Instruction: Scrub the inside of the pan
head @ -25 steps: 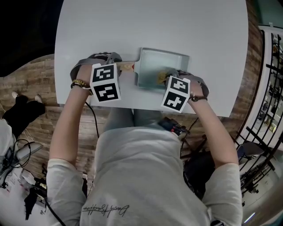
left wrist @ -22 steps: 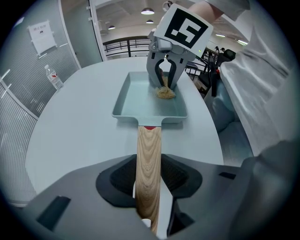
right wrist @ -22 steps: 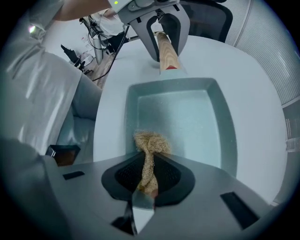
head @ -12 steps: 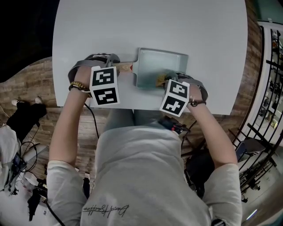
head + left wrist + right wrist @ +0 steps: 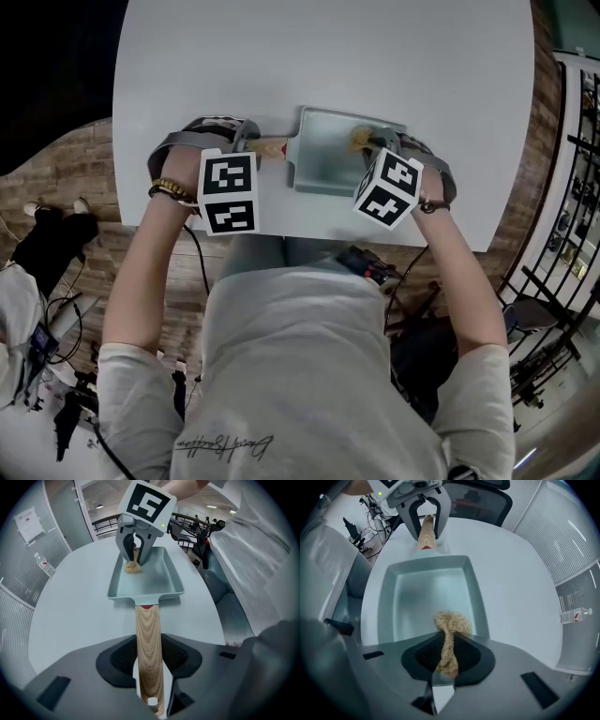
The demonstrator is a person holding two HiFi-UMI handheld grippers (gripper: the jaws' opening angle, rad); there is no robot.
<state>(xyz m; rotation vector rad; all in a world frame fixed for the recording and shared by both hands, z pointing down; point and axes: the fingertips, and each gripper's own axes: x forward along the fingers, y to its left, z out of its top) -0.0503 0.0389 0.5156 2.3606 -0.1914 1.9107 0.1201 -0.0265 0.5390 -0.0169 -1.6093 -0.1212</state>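
on white table (image 5: 319, 56), pan (image 5: 328, 161); wood floor (image 5: 66, 169) around

In the head view, the marker cube (image 5: 228, 192) on the left claw (image 5: 149, 663) is covering most of the wooden handle (image 5: 270, 147). The cube (image 5: 387, 188) on the right claw (image 5: 446, 656) is hiding the pan's (image 5: 323, 150) near right corner, with the scrubber (image 5: 360, 139) barely peeking out. The bottle (image 5: 573, 616) is showing too small for its label to be read.

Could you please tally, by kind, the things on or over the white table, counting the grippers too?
rectangular pan: 1
fibrous scrubber: 1
grippers: 2, the left gripper and the right gripper
Total: 4
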